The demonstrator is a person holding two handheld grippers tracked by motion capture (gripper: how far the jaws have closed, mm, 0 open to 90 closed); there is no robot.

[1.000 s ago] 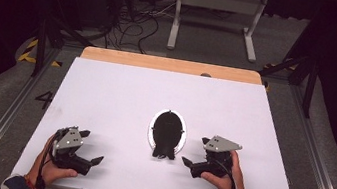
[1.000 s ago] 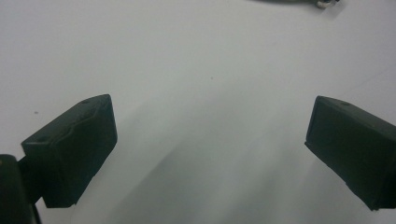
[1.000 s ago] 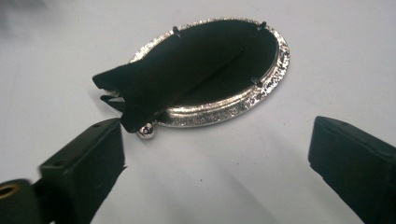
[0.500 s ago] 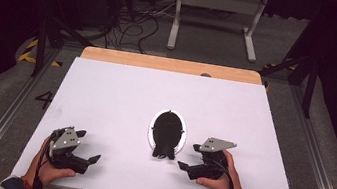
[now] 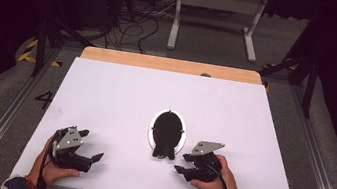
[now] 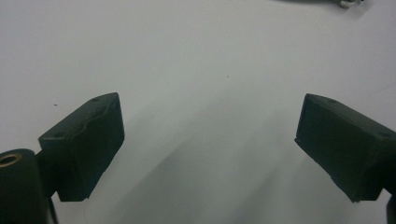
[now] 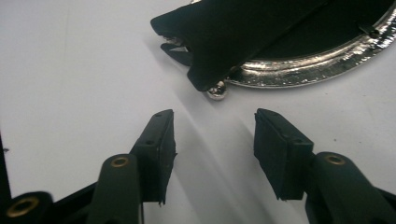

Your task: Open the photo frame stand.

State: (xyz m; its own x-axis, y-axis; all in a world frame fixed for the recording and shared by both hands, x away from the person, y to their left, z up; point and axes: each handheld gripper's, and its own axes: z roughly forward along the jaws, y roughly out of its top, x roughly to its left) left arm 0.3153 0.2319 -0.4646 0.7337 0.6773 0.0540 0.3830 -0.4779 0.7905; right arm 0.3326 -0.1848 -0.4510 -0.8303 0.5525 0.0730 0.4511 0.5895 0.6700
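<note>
A black oval purse (image 5: 167, 134) with a shiny metal frame lies in the middle of the white table (image 5: 121, 92). In the right gripper view its black fabric (image 7: 243, 32), silver frame (image 7: 303, 70) and ball clasp (image 7: 217, 91) lie just ahead of the jaws. My right gripper (image 5: 181, 162) (image 7: 215, 126) rests to the right of the purse's near end, pointing at it. Its jaws have just been closing and stand half apart with nothing between them. My left gripper (image 5: 93, 144) (image 6: 210, 140) sits at the near left, wide open over bare table.
A wooden strip (image 5: 171, 64) borders the table's far edge. Beyond it stand a white metal stand (image 5: 216, 15) and loose cables (image 5: 136, 24) on the floor. Rails (image 5: 6, 116) run along both sides of the table.
The right gripper's jaws have narrowed, and that hand has edged slightly toward the near edge and the purse's clasp. The left hand has not moved.
</note>
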